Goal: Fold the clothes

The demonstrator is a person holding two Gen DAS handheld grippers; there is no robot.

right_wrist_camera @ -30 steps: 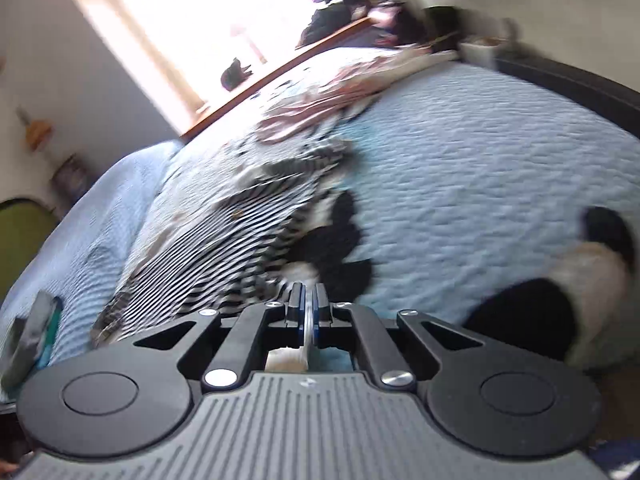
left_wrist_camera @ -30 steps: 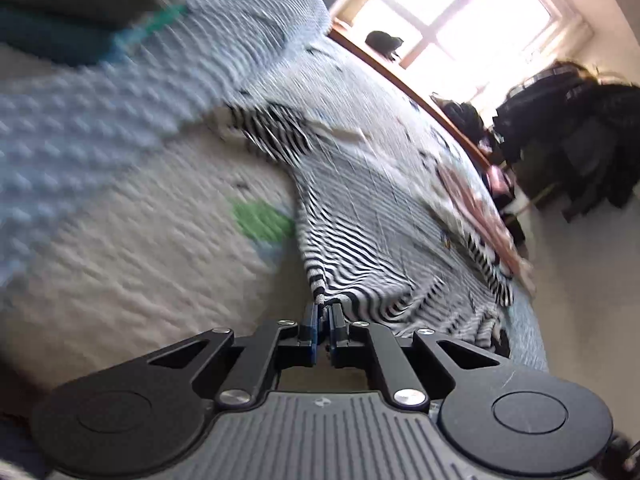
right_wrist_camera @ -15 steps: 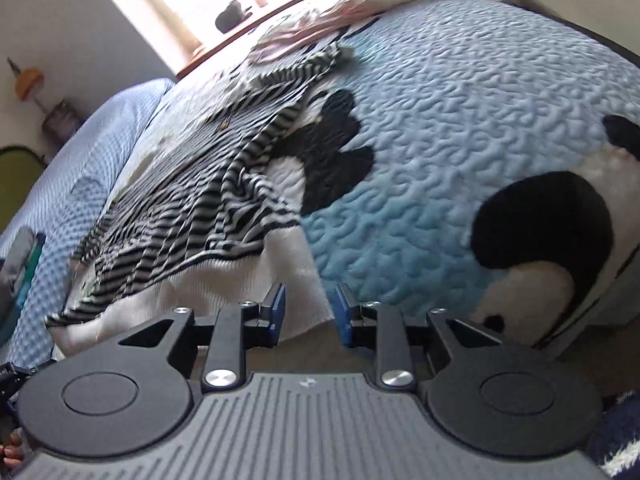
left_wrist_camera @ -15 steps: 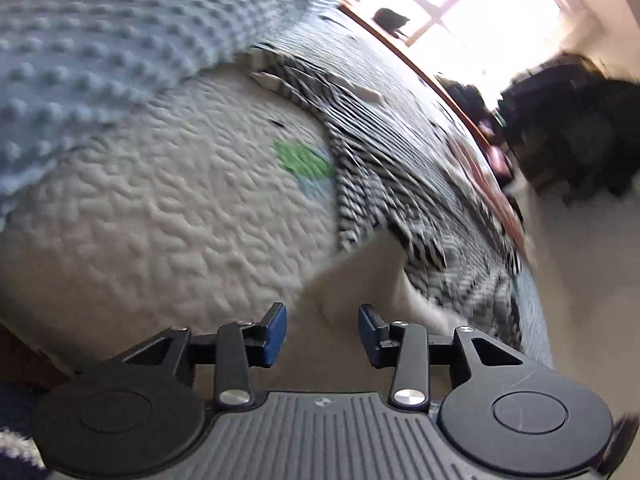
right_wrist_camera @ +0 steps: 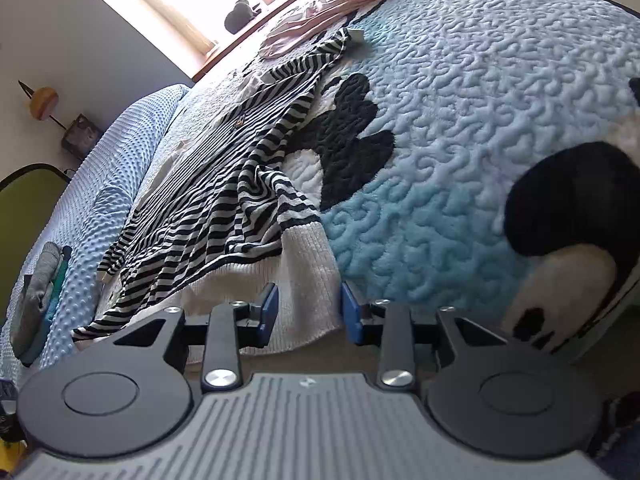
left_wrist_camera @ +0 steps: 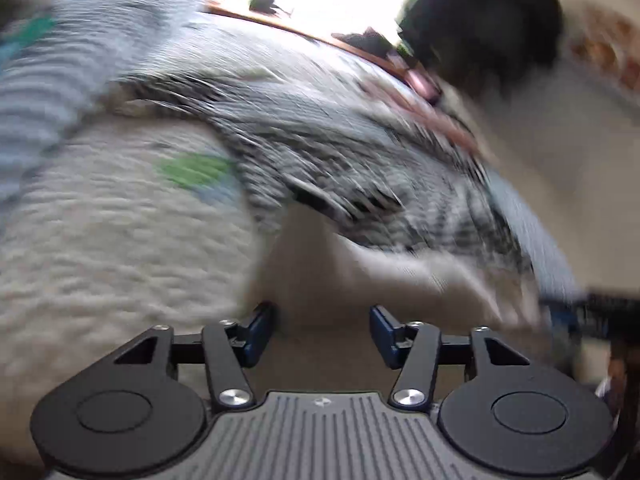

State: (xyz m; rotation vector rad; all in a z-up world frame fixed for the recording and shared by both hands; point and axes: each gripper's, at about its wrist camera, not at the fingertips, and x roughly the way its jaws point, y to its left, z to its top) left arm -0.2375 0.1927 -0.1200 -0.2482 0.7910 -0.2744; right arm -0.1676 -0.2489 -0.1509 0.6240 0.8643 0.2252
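Note:
A black-and-white striped sweater with a white ribbed hem lies spread on the bed, its hem hanging over the near edge. In the blurred left wrist view the sweater lies ahead and to the right. My right gripper is open and empty, its jaws just in front of the white hem. My left gripper is open and empty, off the bed's edge, short of the hem.
The bed has a light blue quilt with black and white patches and a blue dotted blanket on the left. Folded grey and teal items lie on that blanket. Pink clothes lie at the far end by the window.
Both grippers were shut on the sweater's hem a second ago. They have opened, let it drop on the bed's edge, and drawn back a little. The left view has swung right.

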